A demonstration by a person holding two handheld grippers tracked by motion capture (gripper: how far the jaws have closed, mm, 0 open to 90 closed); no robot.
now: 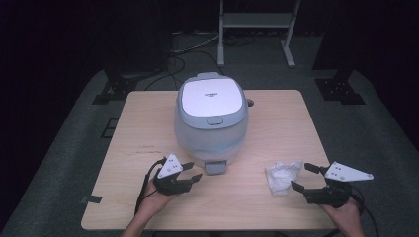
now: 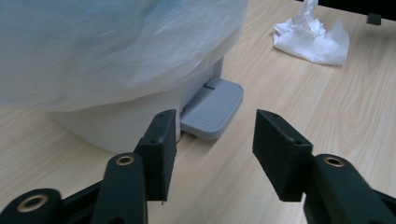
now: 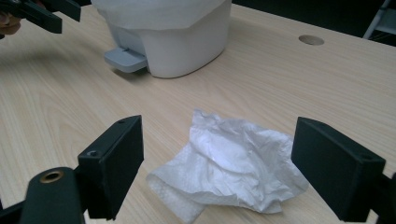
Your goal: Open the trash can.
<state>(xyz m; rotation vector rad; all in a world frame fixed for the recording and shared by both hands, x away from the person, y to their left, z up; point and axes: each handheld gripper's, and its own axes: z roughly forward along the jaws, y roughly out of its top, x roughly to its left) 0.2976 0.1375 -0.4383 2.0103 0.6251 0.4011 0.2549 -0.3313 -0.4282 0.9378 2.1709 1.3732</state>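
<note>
On the wooden table (image 1: 276, 123) stands a white pedal bin (image 1: 211, 116) with a flat lid and a see-through bag inside it. At the front of the bin, low down, a grey foot pedal (image 1: 215, 167) sticks out toward the person. The left hand (image 1: 159, 196) comes in from the bottom edge, with the forearm slanting up and to the right. It holds the left gripper (image 1: 192, 171) low over the table, and its tips point to the right, at the pedal. The two black jaws are about half open. Nothing is between them, and they touch nothing. In the left gripper view the pedal (image 2: 213, 108) lies just past the jaws, and one jaw is close beside the bin's white wall (image 2: 116, 126). The right hand (image 1: 344, 213) sits near the bottom right corner of the table, with the wrist low. It holds the right gripper (image 1: 301, 176) so that its tips point left, toward a crumpled white tissue (image 1: 282, 176). The tissue lies flat on the table to the right of the bin, well apart from it. The right jaws are wide open. In the right gripper view the tissue (image 3: 233, 163) lies between and just ahead of the two jaws, but they do not press on it. The grey three-cornered plate (image 1: 348, 172) on top of the right gripper lies nearly flat.
</note>
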